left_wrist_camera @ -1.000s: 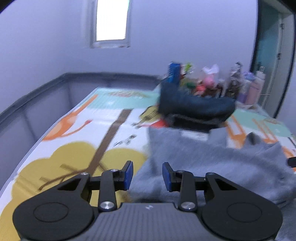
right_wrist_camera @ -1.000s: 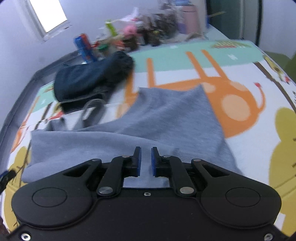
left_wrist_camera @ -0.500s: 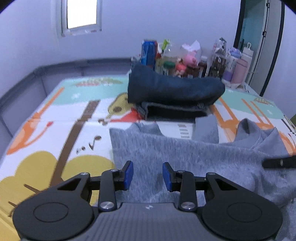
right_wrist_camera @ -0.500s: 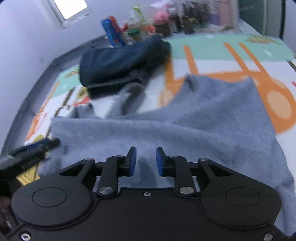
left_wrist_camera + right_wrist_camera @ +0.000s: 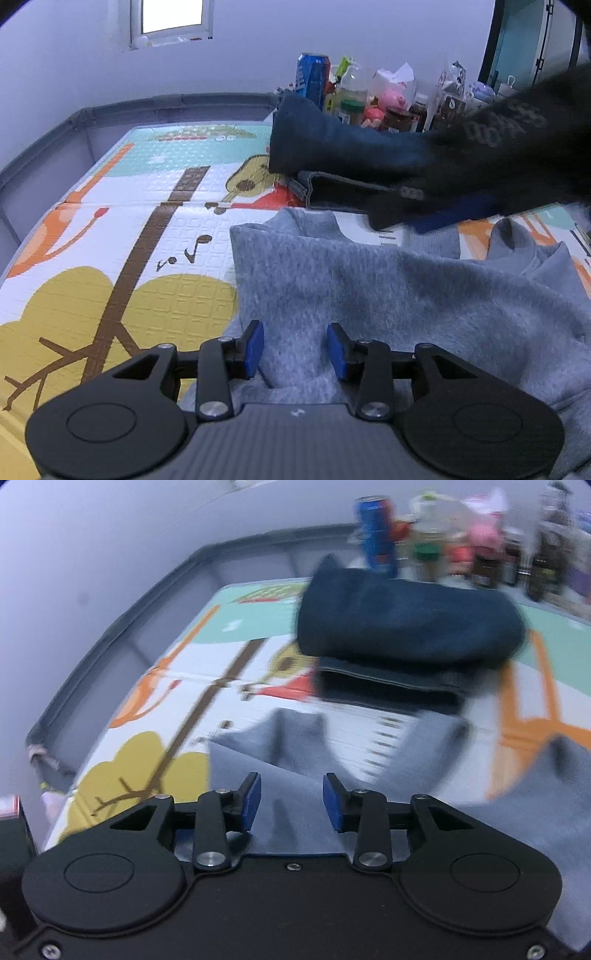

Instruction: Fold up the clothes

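Cloth of the grey sweater (image 5: 388,295) is spread on the play mat (image 5: 110,229), below and ahead of both grippers. The left gripper (image 5: 295,349) is held open above it, nothing pinched. The right gripper (image 5: 291,803) has just been opening; its pads are clear of the fabric.

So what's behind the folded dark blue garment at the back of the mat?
Behind the folded dark blue garment stands a row of clutter: a blue can, bottles, jars and a pink pig toy. Their lower parts are hidden by the garment.

Grey sweater (image 5: 388,295), navy folded clothes (image 5: 343,147), multicolour cartoon-print mat (image 5: 147,221) w/ brown guitar neck, blue-padded tongs.
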{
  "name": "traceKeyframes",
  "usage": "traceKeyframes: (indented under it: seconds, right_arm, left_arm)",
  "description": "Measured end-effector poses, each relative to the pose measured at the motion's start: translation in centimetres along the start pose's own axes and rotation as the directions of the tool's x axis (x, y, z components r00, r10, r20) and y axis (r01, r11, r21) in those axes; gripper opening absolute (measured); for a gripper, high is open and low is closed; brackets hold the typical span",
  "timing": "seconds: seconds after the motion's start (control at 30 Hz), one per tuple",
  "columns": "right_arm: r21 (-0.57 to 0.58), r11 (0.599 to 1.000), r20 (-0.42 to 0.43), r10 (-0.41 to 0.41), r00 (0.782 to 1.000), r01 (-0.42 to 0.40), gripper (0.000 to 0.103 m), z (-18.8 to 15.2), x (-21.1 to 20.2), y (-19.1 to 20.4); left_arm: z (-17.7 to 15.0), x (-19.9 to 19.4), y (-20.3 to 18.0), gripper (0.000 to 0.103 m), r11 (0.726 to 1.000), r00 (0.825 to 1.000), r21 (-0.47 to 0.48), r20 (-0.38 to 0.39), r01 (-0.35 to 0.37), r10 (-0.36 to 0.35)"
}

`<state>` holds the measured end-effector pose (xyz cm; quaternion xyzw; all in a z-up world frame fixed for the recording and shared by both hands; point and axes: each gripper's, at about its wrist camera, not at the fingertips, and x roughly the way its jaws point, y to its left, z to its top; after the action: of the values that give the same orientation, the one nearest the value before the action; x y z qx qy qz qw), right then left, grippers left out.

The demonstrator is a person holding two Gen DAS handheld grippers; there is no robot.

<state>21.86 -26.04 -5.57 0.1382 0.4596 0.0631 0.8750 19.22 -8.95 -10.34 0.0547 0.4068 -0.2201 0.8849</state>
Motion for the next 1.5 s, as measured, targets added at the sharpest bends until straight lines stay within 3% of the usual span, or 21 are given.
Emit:
traceKeyframes:
  seconds: [0.27, 0.53, 0.8, 1.2, 1.33, 1.43, 1.5]
  right_arm:
    - [0.043, 0.998, -0.146, 0.056, 0.988, -0.050, 0.039, 4.1, 6.0, 2.2]
    - [0.077, 0.997, -0.275, 0.046, 0.960, -0.026, 0.042, 4.8, 10.2, 2.6]
    - [0.093, 0.995, -0.322, 0.055, 0.945, -0.027, 0.056, 5.5, 12.1, 4.5]
    - [0.052, 0.999, -0.358, 0.018, 0.933, 0.001, 0.058, 6.9, 15.7, 6.5]
    - [-0.093, 0.995, -0.387, -0.057, 0.920, 0.023, 0.053, 6.7, 16.0, 7.8]
    - [-0.272, 0.961, -0.390, -0.155, 0.908, 0.047, 0.041, 6.1, 15.5, 9.4]
    - [-0.354, 0.933, -0.380, -0.204, 0.902, 0.062, 0.020, 5.7, 15.2, 10.1]
  left_arm:
    - [-1.1, -1.9, 0.6, 0.050, 0.999, 0.999, -0.036, 0.039, 0.004, -0.002]
    - [-2.0, -2.1, 1.1, 0.051, 0.996, 0.999, -0.077, 0.038, 0.033, -0.030]
    - [-2.5, -2.0, 1.4, 0.051, 0.993, 0.998, -0.105, 0.042, 0.057, -0.053]
    - [-3.9, -2.3, 2.1, 0.053, 0.984, 0.992, -0.138, 0.065, 0.115, -0.106]
    - [-4.0, -2.2, 2.6, 0.053, 0.979, 0.990, -0.152, 0.066, 0.136, -0.127]
    - [-3.9, -2.1, 2.8, 0.053, 0.978, 0.989, -0.159, 0.065, 0.139, -0.130]
    - [-3.9, -1.9, 2.9, 0.054, 0.977, 0.990, -0.162, 0.064, 0.138, -0.129]
